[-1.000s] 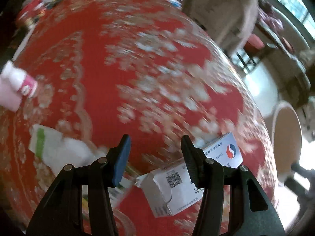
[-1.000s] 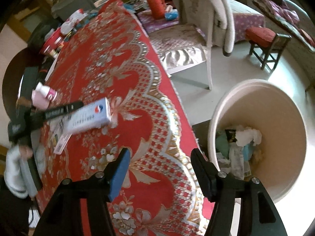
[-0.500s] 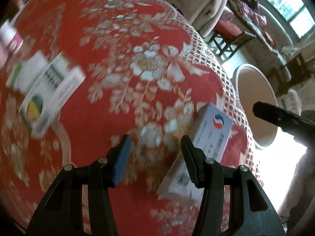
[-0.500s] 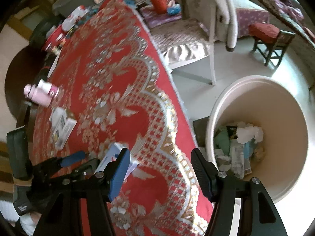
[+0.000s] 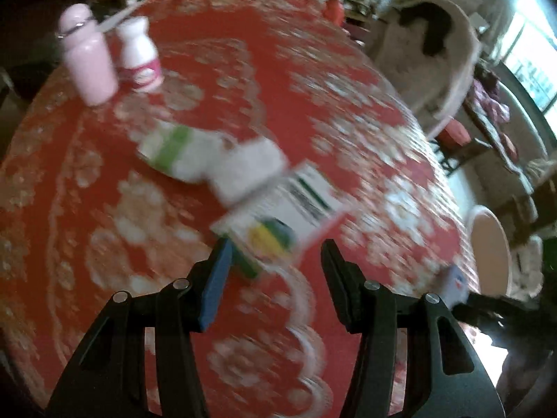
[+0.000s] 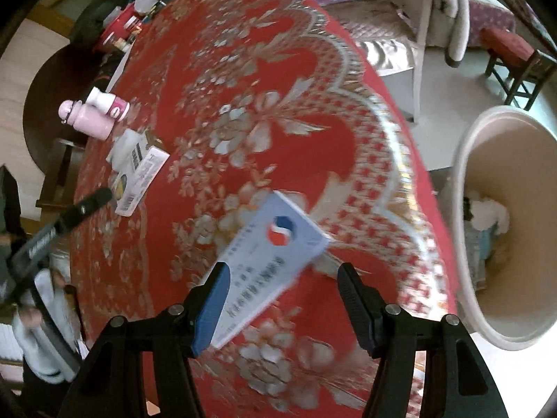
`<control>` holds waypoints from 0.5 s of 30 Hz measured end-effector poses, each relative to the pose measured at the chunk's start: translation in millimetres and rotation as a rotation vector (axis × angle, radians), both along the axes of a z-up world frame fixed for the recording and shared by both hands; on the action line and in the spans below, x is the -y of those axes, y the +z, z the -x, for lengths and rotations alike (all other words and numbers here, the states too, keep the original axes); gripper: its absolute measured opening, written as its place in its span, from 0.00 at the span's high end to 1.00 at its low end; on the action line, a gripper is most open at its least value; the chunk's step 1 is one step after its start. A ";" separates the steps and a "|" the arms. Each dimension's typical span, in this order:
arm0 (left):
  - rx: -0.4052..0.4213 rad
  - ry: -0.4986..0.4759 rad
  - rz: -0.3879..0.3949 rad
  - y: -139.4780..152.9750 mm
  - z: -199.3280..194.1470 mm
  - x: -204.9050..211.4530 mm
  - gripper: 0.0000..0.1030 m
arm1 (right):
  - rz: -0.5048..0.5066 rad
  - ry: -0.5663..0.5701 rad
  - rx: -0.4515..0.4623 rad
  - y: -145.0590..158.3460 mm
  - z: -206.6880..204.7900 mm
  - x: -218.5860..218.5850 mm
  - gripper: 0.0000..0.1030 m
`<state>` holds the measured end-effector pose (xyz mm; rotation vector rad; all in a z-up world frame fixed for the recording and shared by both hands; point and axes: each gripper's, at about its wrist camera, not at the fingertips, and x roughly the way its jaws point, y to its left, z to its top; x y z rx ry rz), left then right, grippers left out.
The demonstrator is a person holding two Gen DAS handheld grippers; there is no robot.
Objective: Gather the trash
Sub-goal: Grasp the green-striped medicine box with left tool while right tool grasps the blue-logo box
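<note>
**Closing on the carton cleanly before the swing to the bin**

The right gripper (image 6: 278,299) hangs over a pale blue carton with a red-and-blue round logo (image 6: 268,271), which lies flat on the red floral tablecloth (image 6: 278,87) near the table's edge. Its jaws have just been opening and stand apart – the carton's near end sits between them, close against the blue pad on one side, with a clear gap on the other, so nothing is gripped. To do this well, centre the carton across its narrow width, come down until both pads bracket its sides, and squeeze gently – thin card probably crushes or skids on cloth.

The cream waste bin (image 6: 463,181) stands on the floor just beyond the table edge, with trash already inside; a short carry should be enough.

The left gripper (image 5: 275,271), jaws apart and empty, is near a white carton with a green-and-yellow mark (image 5: 278,209) and a crumpled green-striped wrapper (image 5: 181,149). That view is blurred. The pink bottle (image 5: 90,62) and white bottle (image 5: 139,55) stand upright, well clear.
</note>
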<state>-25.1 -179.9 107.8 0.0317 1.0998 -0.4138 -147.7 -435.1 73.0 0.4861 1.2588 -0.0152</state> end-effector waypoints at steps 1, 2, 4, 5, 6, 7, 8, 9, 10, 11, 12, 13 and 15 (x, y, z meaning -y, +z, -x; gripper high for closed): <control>0.005 0.007 -0.001 0.0 -7.5 -7.1 0.50 | 0.001 0.000 0.005 0.1 -3.9 -2.4 0.35; 0.008 0.018 -0.005 -2.5 -17.0 -11.5 0.50 | -0.003 -0.002 0.005 -0.5 -8.1 -4.8 0.35; -0.005 0.038 0.001 -6.7 -30.5 -19.2 0.50 | 0.008 -0.011 0.015 0.2 -15.9 -8.9 0.34; -0.017 0.042 0.022 -10.3 -38.0 -22.9 0.50 | 0.007 -0.014 0.017 0.1 -18.8 -10.6 0.34; -0.034 0.041 0.034 -15.7 -44.9 -25.0 0.50 | 0.008 -0.016 0.016 -0.6 -21.6 -12.3 0.34; -0.061 0.037 0.035 -22.6 -50.6 -24.1 0.50 | 0.012 -0.017 0.015 -0.8 -23.5 -13.8 0.34; -0.087 0.030 0.048 -27.5 -51.5 -23.5 0.49 | 0.019 -0.014 0.016 -0.5 -24.2 -15.6 0.34; -0.098 0.022 0.091 -29.0 -50.2 -23.8 0.50 | 0.027 -0.007 0.016 -0.3 -24.3 -17.7 0.34; -0.119 0.010 0.108 -31.5 -49.0 -21.8 0.50 | 0.036 -0.001 0.015 -0.1 -24.6 -19.3 0.34; -0.127 -0.006 0.116 -32.4 -43.8 -18.3 0.50 | 0.047 0.004 0.015 -0.3 -24.6 -20.7 0.34; -0.127 -0.015 0.118 -31.5 -36.6 -14.6 0.50 | 0.060 0.011 0.016 -0.5 -24.6 -22.2 0.34; -0.136 -0.034 0.125 -32.3 -28.0 -9.8 0.49 | 0.066 0.016 0.018 -0.7 -24.9 -23.3 0.34; -0.152 -0.064 0.141 -32.9 -16.2 -2.5 0.49 | 0.081 0.029 0.021 -1.1 -25.5 -26.4 0.32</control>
